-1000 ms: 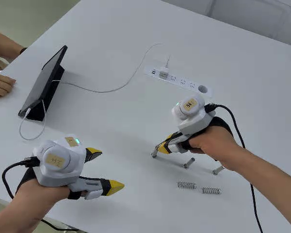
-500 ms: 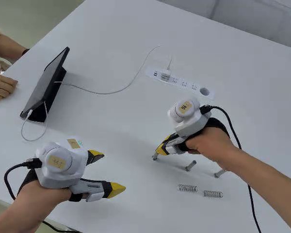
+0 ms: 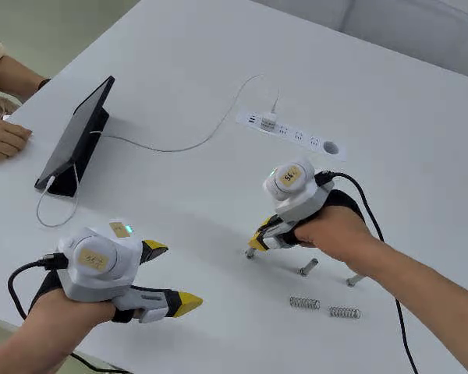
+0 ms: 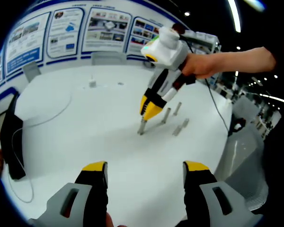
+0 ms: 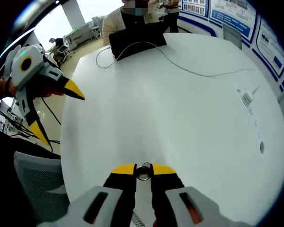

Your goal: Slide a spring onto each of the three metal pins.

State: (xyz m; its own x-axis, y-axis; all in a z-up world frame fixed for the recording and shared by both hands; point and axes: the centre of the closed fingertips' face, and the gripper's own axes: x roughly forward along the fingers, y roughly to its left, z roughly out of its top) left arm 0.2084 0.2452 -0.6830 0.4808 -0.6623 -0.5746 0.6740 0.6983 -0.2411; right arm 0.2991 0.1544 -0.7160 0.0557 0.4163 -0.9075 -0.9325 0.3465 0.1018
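Right gripper [image 3: 259, 238] in the head view tips down onto the leftmost pin [image 3: 250, 251], two springs [image 3: 304, 302] lying on the table [image 3: 179, 62] nearby, while the left gripper [image 3: 171, 274] hovers spread wide. The left gripper view shows that pin standing just under the yellow tips. In the right gripper view, the near-closed jaws pinch a small metal ring [image 5: 143, 171].

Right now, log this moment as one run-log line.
right gripper: shut on round metal part at leftmost pin | left gripper: open, empty | two springs loose on table
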